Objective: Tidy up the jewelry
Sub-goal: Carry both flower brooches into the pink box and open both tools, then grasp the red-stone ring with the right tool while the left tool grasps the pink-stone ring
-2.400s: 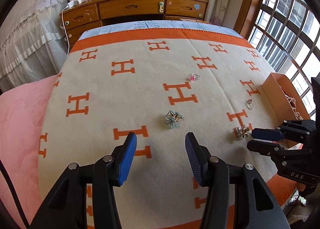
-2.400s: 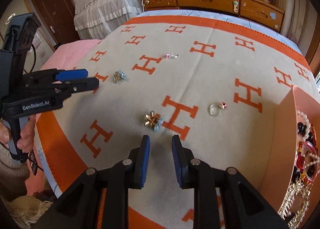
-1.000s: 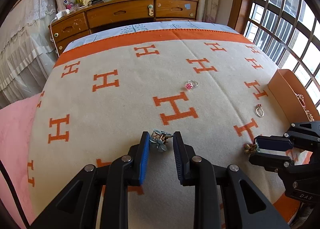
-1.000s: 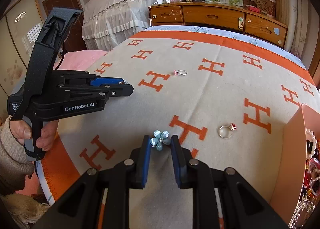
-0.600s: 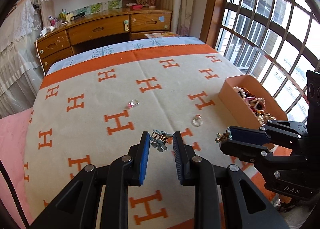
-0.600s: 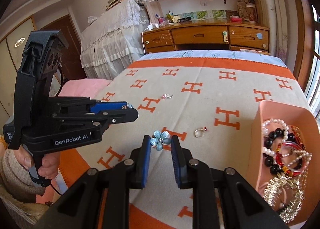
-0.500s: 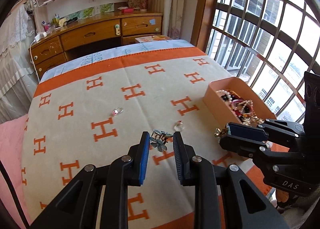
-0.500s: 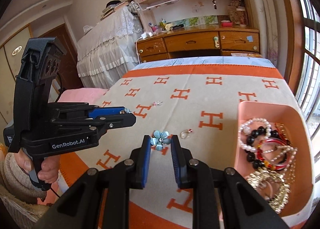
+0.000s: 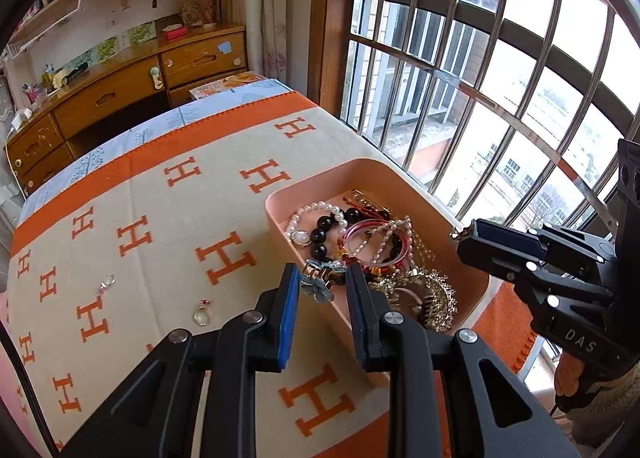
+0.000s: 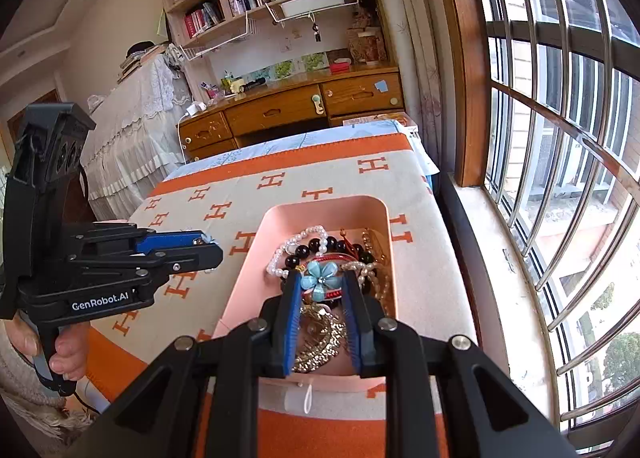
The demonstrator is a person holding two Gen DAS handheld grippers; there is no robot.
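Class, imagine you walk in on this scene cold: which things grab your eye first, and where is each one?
First, the pink box at the window side of the bed, heaped with beads and chains. Next, the blue flower brooch pinched in the right tongs above that heap. Then the bold orange-H blanket, with two rings lying loose on it.

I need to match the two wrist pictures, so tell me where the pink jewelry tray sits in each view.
Left wrist view: pink jewelry tray is right of centre, past the fingertips, beside the window.
Right wrist view: the tray is at centre, right beyond the fingertips.
Shared landmark: the pearl bracelet at the tray's far end.
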